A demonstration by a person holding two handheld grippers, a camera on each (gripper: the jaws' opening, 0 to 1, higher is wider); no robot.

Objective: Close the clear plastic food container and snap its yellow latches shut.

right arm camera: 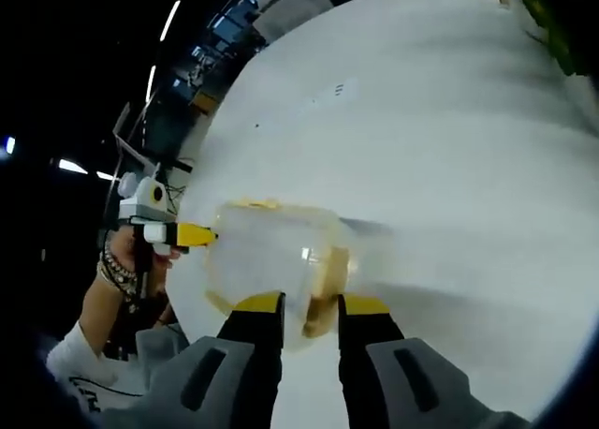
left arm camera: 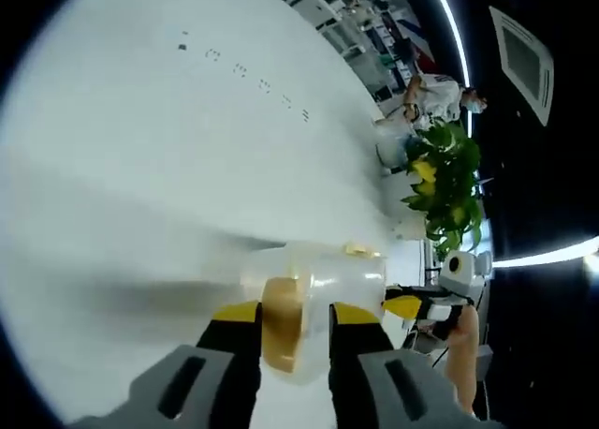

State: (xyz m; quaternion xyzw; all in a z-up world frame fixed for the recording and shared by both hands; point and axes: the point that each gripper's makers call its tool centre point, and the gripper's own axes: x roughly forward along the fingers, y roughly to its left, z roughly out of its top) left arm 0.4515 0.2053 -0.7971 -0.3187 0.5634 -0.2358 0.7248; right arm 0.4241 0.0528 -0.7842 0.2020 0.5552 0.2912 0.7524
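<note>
Flanking container [left arm camera: 318,279]: both grippers [left arm camera: 294,318]

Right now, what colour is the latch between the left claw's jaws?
Yellow latch, clearest in the left gripper view.

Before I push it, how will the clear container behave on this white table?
The clear container looks empty and thin-walled, so probably light and a little flexible. The white table seems smooth, so it may slide easily. Both grippers bracket its latches, which should steady it.
</note>
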